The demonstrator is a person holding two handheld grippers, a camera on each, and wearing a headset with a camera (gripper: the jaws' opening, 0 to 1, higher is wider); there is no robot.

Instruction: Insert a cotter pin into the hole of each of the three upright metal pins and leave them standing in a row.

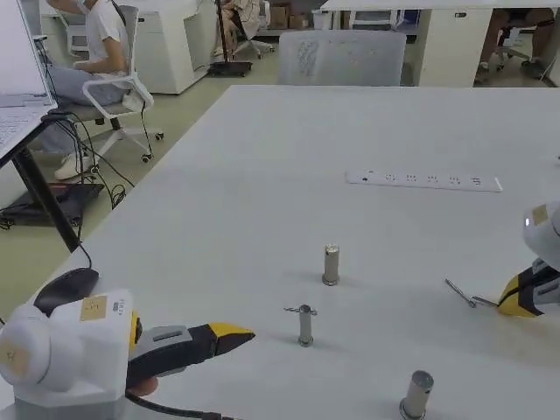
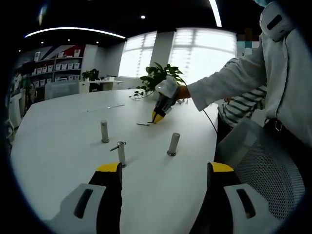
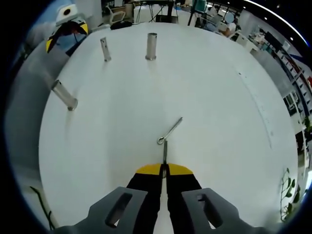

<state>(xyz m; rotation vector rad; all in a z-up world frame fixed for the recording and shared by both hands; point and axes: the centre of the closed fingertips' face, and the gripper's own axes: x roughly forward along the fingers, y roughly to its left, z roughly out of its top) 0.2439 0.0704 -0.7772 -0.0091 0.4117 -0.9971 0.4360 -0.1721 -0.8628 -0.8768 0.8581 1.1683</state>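
In the head view, three metal pins stood upright on the desk (image 1: 262, 175). These were the far pin (image 1: 331, 264), the middle pin (image 1: 305, 325) with a cotter pin (image 1: 300, 310) through its top, and the near pin (image 1: 416, 395). The left gripper (image 1: 234, 333) sat low at the left and the right gripper (image 1: 506, 303) at the right edge. A power strip (image 1: 424, 181) lay farther back.

In the left gripper view, the left jaws stood wide apart and empty, pointing toward the three pins.

In the right gripper view, the right jaws were closed on a thin second cotter pin (image 3: 165, 152). Its tip was right at the looped end of a loose cotter pin (image 3: 170, 130) lying flat on the desk.
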